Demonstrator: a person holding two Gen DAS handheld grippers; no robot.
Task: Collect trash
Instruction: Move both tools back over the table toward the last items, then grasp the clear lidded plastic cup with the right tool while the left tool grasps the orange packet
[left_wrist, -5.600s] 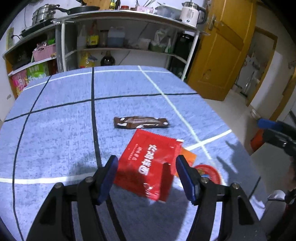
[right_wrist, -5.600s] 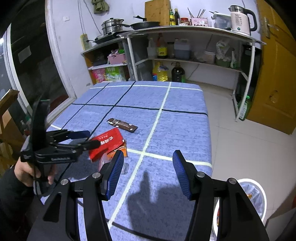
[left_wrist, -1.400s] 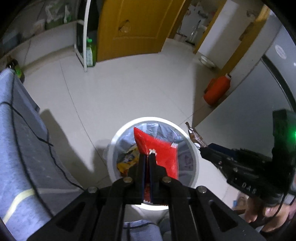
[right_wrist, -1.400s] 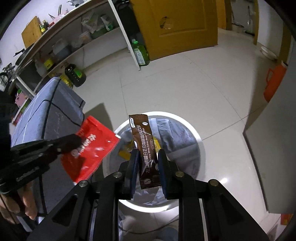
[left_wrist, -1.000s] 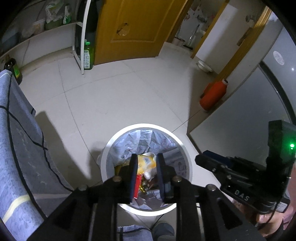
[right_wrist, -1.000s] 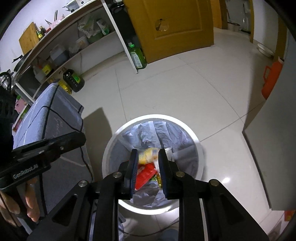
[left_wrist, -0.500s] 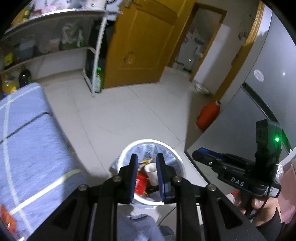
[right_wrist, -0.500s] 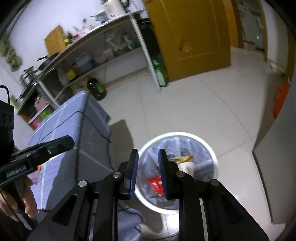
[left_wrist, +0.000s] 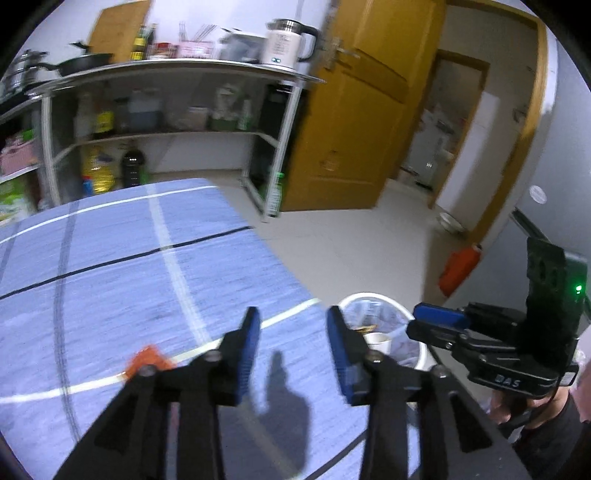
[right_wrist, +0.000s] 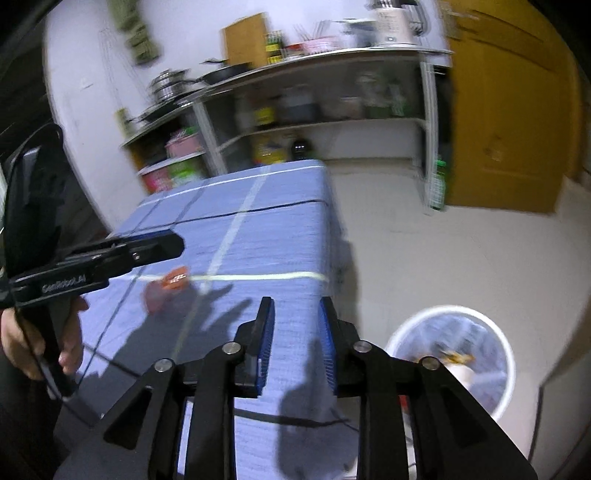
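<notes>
The table (left_wrist: 110, 266) is the anchor here: a flat top under a blue woven cloth with a coarse, flecked weave, crossed by thin black and white lines.

Above its near edge the left tongs (left_wrist: 291, 343) hang with flat blue ribbed pads on black plastic arms; the jaws are opening and nothing is between them. The right tongs (right_wrist: 296, 343), built the same way, hover over the table's near right corner, jaws also opening around empty air.

On the cloth, just left of the left tongs' pad, lies an orange wrapper (left_wrist: 147, 360), thin and flat with a pointed corner (motion blur hides any print). From the right wrist view it shows as an orange-red smear (right_wrist: 173, 281) near a white line, beside a paler reddish patch too blurred to identify.

On the pale tiled floor off the table's right corner stands a round white bin (right_wrist: 508, 354) lined with a crinkled grey plastic bag. A white paper cup (left_wrist: 377, 341) and scraps sit inside.

Beyond the table's far end stands a metal shelf rack (left_wrist: 177, 70) with bottles, pans and a kettle.
</notes>
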